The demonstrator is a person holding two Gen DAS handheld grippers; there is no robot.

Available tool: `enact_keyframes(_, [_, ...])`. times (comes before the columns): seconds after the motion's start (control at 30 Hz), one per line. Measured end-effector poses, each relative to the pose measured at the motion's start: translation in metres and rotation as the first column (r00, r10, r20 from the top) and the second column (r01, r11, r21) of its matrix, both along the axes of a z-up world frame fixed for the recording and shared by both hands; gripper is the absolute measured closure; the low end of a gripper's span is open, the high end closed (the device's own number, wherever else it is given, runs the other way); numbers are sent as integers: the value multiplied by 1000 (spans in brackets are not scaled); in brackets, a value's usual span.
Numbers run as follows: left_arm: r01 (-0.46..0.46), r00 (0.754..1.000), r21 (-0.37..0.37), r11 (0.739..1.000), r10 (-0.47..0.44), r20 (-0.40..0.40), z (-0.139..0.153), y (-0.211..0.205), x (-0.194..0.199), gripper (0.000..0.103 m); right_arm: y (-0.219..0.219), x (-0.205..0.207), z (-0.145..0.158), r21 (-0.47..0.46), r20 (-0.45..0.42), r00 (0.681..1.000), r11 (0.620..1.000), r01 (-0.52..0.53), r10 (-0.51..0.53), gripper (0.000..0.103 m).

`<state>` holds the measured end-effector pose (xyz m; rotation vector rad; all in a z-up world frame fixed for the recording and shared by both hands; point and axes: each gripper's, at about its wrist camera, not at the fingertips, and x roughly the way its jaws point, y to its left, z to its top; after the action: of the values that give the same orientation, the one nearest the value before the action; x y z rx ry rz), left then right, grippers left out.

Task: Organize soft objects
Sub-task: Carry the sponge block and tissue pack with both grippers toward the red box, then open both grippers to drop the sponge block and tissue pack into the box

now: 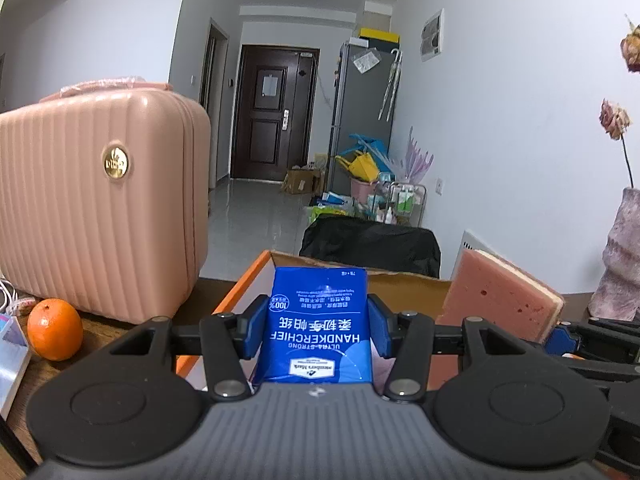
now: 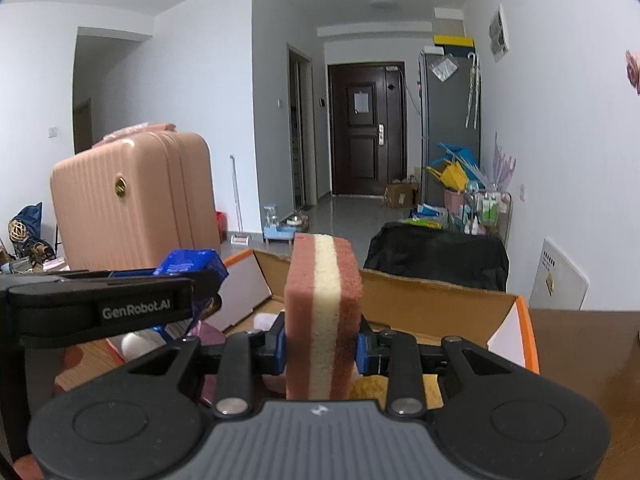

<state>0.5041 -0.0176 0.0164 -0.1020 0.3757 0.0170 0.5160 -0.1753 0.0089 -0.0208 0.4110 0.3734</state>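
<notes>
2 soft items held over the orange box (image 2: pixel 527 332).
Left gripper (image 1: pixel 318 326) pinches the blue tissue pack (image 1: pixel 318 320); right gripper (image 2: pixel 320 350) pinches the pink sponge (image 2: pixel 324 304); pale items lie inside.

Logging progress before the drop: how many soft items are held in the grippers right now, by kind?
Blue plastic-wrapped handkerchief tissue pack, in left gripper: 1
Pink-and-cream layered foam sponge, in right gripper: 1
Total: 2, both held above the open orange-edged cardboard box.
</notes>
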Motion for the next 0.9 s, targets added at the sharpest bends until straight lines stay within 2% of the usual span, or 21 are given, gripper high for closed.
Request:
enact_keyframes(0.43, [19, 999, 29, 999, -18, -34, -11, -3, 8, 50, -5, 3, -6, 29, -27, 1000, 1000, 7, -7, 71])
enact_keyframes(0.5, [12, 999, 28, 1000, -11, -30, -10, -2, 6, 46, -7, 3, -6, 29, -25, 999, 999, 23, -22, 59])
enact_keyframes(0.53, [11, 1000, 29, 1000, -10, -27, -8, -2, 7, 40, -8, 4, -5, 33, -24, 999, 999, 32, -31, 55])
enact_keyframes(0.57, [3, 1000, 30, 1000, -2, -21, -8, -1, 6, 28, -9, 4, -5, 38, -23, 999, 998, 42, -41, 47])
enact_keyframes(0.6, [-8, 1000, 31, 999, 8, -15, -7, 0, 5, 23, -12, 4, -4, 47, -24, 998, 997, 54, -53, 38])
enact_keyframes(0.67, [-26, 1000, 36, 999, 26, 4, -5, -1, 2, 15, -19, 4, -2, 75, -21, 997, 994, 78, -77, 28])
enact_keyframes(0.7, [-33, 999, 39, 999, 33, 7, -4, 0, 1, 12, -22, 4, -1, 89, -18, 996, 992, 92, -91, 24])
enact_keyframes(0.73, [-38, 999, 37, 999, 38, 6, -4, 0, 0, 4, -25, 5, 0, 102, -15, 994, 989, 108, -107, 22])
enact_keyframes(0.8, [-62, 998, 35, 997, 62, 12, -4, 1, -2, 0, -32, 5, 1, 124, -13, 991, 983, 136, -136, 13])
enact_keyframes(0.9, [-75, 997, 35, 997, 75, 11, -4, 3, -2, 0, -39, 6, 2, 151, -16, 986, 975, 165, -164, 11])
